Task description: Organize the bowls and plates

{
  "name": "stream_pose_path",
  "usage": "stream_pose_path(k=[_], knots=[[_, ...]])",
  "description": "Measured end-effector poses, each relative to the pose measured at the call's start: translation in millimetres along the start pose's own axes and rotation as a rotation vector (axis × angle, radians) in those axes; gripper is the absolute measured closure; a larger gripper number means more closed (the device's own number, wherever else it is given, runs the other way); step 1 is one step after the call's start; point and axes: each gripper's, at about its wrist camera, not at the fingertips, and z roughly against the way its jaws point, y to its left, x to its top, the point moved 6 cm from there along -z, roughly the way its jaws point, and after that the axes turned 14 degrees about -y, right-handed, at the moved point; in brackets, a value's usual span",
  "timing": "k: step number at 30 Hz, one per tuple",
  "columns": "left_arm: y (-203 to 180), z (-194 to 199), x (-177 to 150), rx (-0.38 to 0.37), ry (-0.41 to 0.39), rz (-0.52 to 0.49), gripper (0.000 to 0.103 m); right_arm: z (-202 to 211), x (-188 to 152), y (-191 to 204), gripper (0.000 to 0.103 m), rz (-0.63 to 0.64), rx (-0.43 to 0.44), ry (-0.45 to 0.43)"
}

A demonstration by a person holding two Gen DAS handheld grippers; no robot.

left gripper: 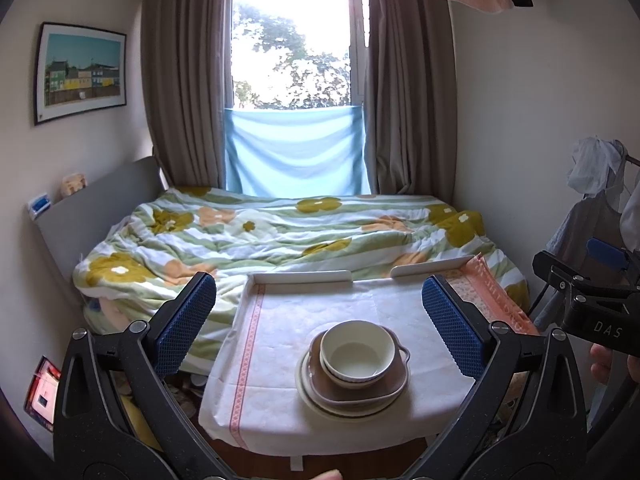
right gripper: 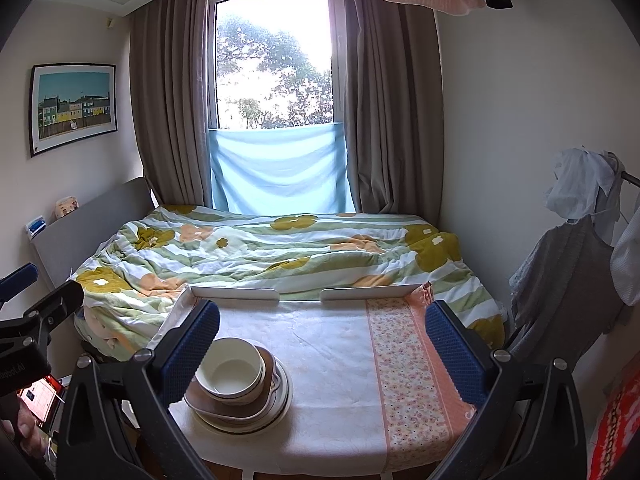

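Daylight from the window falls over a bed with a flowered quilt, and against its foot stands a small table under a white cloth with an orange-patterned border. On that cloth the crockery sits as one nested stack: a cream bowl uppermost, inside a brown squarish dish with a small handle, on a round cream plate at the bottom. So plates and bowls already lie gathered in one pile; that would fit a sorting just completed, or a pile waiting to be taken apart and laid out, and the scene does not settle which.

The left gripper is released, its blue pads spread wide and holding nothing; the stack lies almost straight ahead of it, between the lines of its two fingers and a little below. The right gripper is likewise spread and empty, and for it the stack lies off to the left, just behind its left finger. By that bearing the left one is the better lined up. Being round, the bowl offers no long axis to match
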Motion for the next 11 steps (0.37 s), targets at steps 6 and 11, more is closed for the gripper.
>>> stream_pose_path(k=[6, 11], knots=[[4.4, -1.8, 2.0, 0.023, -0.023, -0.004, 0.0, 0.0, -0.3, 0.3, 0.001, -0.001, 0.0, 0.0], [8.6, -5.9, 1.9, 0.02, -0.033, 0.001, 0.0, -0.8, -0.6, 2.5, 0.001, -0.002, 0.001, 0.003]])
